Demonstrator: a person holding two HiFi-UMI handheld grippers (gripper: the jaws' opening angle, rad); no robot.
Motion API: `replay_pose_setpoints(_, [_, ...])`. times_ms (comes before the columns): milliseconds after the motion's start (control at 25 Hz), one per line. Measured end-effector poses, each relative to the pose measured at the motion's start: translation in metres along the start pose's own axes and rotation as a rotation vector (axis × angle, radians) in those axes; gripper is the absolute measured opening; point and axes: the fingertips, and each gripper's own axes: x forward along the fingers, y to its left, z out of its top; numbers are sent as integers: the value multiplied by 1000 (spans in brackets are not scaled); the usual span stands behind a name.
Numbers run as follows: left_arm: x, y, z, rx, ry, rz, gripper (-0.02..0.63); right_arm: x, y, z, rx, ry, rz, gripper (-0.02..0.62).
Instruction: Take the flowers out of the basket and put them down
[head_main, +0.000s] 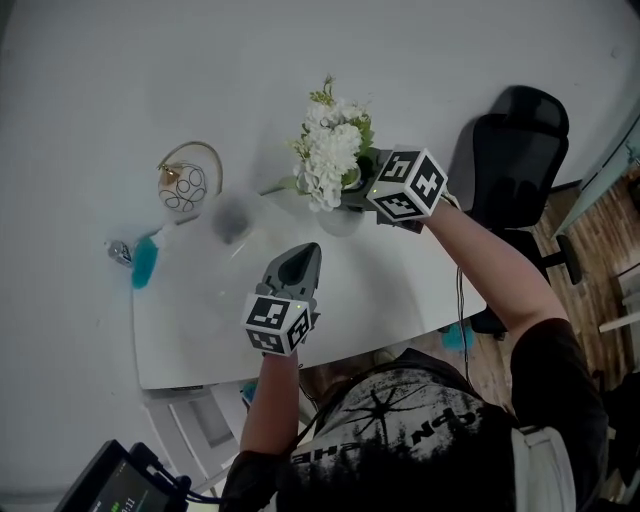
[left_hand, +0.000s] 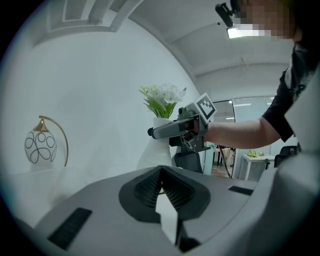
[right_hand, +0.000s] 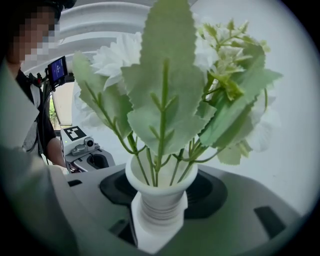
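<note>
A bunch of white flowers (head_main: 330, 150) with green leaves stands in a white ribbed vase (head_main: 340, 218) near the far edge of the white table (head_main: 400, 290). My right gripper (head_main: 352, 195) reaches it from the right. In the right gripper view the vase neck (right_hand: 160, 200) sits between the jaws, the pads against it, and the flowers (right_hand: 165, 100) fill the view above. My left gripper (head_main: 305, 255) hovers over the table's middle, jaws together and holding nothing. From the left gripper view the left gripper (left_hand: 161, 169) points toward the vase (left_hand: 159, 135) and the right gripper (left_hand: 151, 132).
A gold-framed lamp with a white globe (head_main: 185, 180) stands at the table's far left corner, with a teal object (head_main: 145, 262) at the left edge. A black office chair (head_main: 515, 140) is right of the table. A screen device (head_main: 120, 485) sits low at the left.
</note>
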Motion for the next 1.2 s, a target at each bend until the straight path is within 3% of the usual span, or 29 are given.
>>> replay_pose_setpoints(440, [37,-21,-33,-8,43,-7,11,-13,-17,-77,3,-4,-44,253])
replay_pose_setpoints(1200, [73,-18,-108,-61,146,88,11,19,-27,-217,63,24,-55,253])
